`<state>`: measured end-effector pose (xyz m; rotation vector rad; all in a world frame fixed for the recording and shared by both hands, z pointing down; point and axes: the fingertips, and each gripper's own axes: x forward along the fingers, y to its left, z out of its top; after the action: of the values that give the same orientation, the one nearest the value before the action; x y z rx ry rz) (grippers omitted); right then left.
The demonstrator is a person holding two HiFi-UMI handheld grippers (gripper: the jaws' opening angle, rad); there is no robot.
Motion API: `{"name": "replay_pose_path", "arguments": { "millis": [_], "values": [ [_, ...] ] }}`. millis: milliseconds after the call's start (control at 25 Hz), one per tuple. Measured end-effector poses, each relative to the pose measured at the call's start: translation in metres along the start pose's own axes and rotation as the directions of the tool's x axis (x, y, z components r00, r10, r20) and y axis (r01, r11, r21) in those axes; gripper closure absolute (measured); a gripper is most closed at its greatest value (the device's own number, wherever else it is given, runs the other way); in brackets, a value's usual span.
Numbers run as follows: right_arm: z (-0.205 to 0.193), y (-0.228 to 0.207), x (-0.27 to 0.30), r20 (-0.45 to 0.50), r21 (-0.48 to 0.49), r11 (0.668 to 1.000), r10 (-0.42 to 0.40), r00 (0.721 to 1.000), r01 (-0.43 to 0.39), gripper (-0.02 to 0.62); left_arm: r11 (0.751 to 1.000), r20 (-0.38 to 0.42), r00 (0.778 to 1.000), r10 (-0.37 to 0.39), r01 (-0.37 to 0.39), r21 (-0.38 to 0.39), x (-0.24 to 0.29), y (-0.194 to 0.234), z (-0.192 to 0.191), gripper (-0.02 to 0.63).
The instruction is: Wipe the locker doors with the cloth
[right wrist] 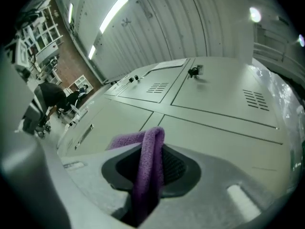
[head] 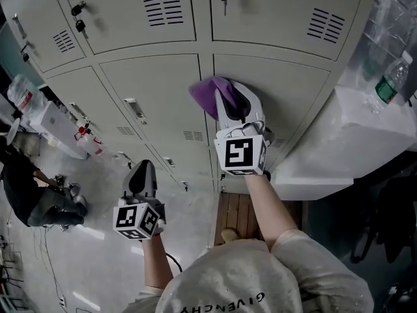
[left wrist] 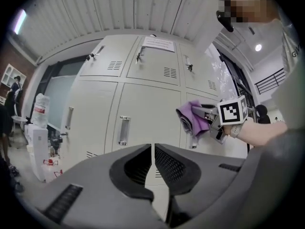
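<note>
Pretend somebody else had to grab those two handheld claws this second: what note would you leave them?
Right gripper: shut on the purple cloth, held up at the middle-row locker door, near its left edge. Whether the cloth is pressing on the door cannot be told.
Left gripper: jaws together, empty, hanging lower and to the left, away from the lockers.
Done: unclear, since no wipe marks show on any door.
Left: probably wipe this door with the cloth, then the other doors.
</note>
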<state>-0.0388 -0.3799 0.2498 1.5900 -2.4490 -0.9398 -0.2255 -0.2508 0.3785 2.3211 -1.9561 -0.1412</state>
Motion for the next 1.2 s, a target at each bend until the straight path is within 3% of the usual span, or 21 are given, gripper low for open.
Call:
{"name": "replay_pose_path", "arguments": {
  "millis": [240,640,960,1200],
  "values": [
    [-0.01,-0.005,-0.005,-0.032,-0.073,0.997,-0.001,0.999,-0.001,0.508,1.0,0.01,1.0,0.001,-0.001,-0.002,0.003,0.003,0.002,0.588],
    [-0.057,-0.071,-0.056,-0.136,-0.125,0.986,-0.125,0.983,0.108,0.491,0.987,-0.009,0.987,-0.158,0.158,-0.011,0.044,-0.053,-0.009,0.588],
    [-0.085,-0.138,-0.098,-0.191,-0.065,0.967,-0.253,0.948,0.245,0.49,0.969,-0.016,0.969,-0.245,0.245,-0.018,0.062,-0.088,-0.015,0.588],
    [-0.101,-0.166,-0.117,-0.22,0.038,0.942,-0.316,0.923,0.332,0.489,0.967,-0.023,0.967,-0.255,0.254,-0.021,0.061,-0.094,-0.017,0.588]
  ]
}}
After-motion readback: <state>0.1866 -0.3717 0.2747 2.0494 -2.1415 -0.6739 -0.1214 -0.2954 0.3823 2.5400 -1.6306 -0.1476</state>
